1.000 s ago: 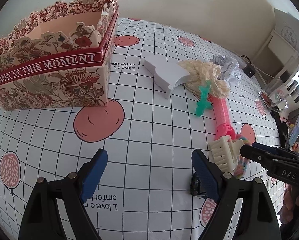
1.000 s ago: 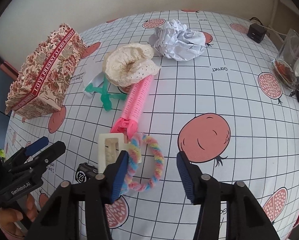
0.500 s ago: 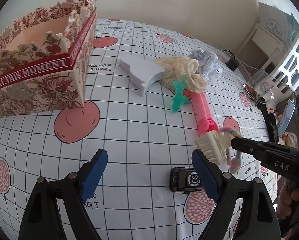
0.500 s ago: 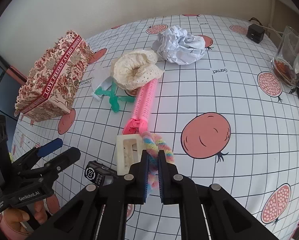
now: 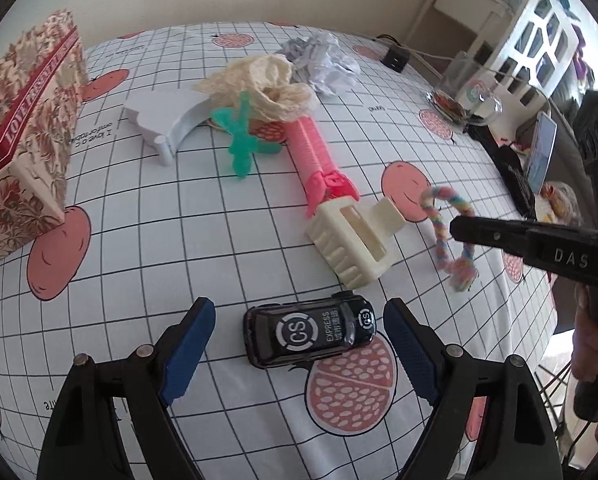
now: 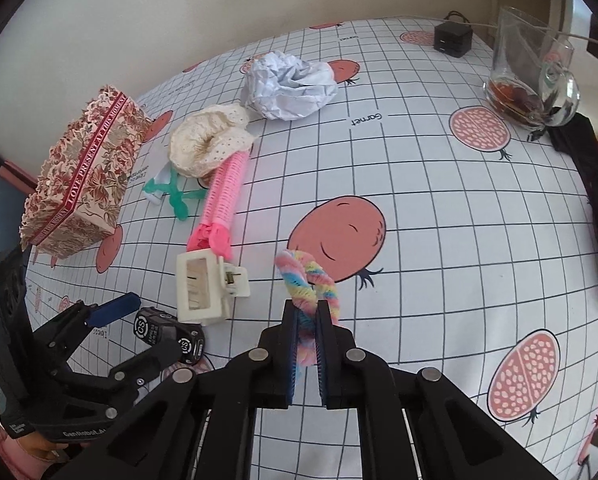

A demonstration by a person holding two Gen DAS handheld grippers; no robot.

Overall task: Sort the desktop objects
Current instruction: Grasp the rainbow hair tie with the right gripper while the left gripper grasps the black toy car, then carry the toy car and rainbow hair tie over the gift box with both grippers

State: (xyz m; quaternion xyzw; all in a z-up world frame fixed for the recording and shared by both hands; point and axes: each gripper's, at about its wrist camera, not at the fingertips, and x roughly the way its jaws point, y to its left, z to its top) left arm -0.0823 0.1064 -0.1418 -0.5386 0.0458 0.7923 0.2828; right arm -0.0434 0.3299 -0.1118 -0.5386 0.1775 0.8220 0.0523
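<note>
- The worktop (image 6: pixel 439 184), under a grid cloth printed with fruit, is carrying all the items.
- The floral box (image 6: pixel 83 176) is sitting at the far left edge, open at the top, well apart from the tongs.
- The crumpled paper (image 6: pixel 289 84) is lying towards the back, just behind the lace cloth (image 6: pixel 207 140).
- The lace cloth is overlapping the far end of the pink roller (image 6: pixel 223 196).
- A white curved piece (image 5: pixel 167 114) is lying left of the cloth, beside the green clip (image 5: pixel 241 140).
- The cream claw clip (image 5: pixel 353 236) is resting with one end touching the roller's near end.
- The left tongs (image 5: pixel 299 344) are spread wide and straddling the toy car (image 5: pixel 311 330); the pads are not touching it, and the car is lying crosswise on the worktop.
- The right tongs (image 6: pixel 307 344) are closed narrowly on the rainbow loop (image 6: pixel 309 280), gripping its lower part.
- In the left wrist view the loop (image 5: pixel 451 236) is hanging from the right tongs (image 5: pixel 457 230), right of the claw clip; I cannot tell whether its bottom end is touching the cloth.
- A glass jug (image 6: pixel 527 68) and a black cube (image 6: pixel 453 38) are standing at the far right corner.
</note>
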